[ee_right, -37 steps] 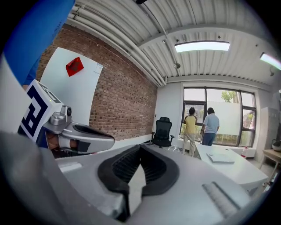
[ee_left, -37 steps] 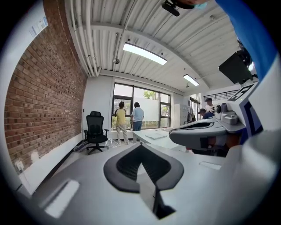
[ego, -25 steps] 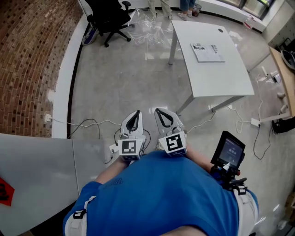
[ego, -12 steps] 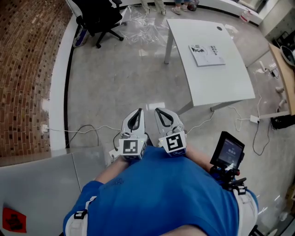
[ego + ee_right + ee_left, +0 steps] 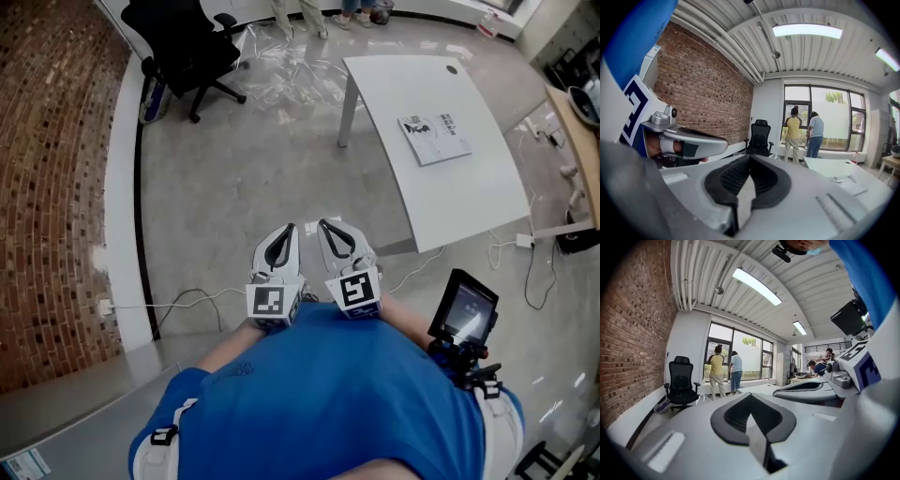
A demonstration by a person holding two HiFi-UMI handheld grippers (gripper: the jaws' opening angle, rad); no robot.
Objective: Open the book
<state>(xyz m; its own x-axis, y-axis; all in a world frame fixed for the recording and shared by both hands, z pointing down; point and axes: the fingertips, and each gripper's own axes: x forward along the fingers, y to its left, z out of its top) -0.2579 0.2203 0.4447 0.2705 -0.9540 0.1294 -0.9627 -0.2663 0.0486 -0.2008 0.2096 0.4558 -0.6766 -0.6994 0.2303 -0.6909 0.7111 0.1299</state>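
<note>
A thin book [image 5: 434, 138] with a white printed cover lies closed on the white table [image 5: 450, 197], far ahead and to the right in the head view; it also shows small at the right of the right gripper view [image 5: 847, 181]. Both grippers are held side by side close to my chest, well short of the table. My left gripper [image 5: 290, 230] is shut with nothing in it, and its jaw tips meet in its own view [image 5: 749, 397]. My right gripper [image 5: 323, 225] is likewise shut and empty [image 5: 749, 158].
A black office chair [image 5: 183, 47] stands at the back left beside a curved brick wall [image 5: 47, 169]. Cables [image 5: 187, 300] trail over the grey floor. Two people [image 5: 724, 371] stand at the far window. A small screen [image 5: 464, 305] hangs at my right hip.
I have moved forward across the floor with both grippers held still before my chest. The table with the book has come nearer and the grey panel at the lower left has slid out of view.
</note>
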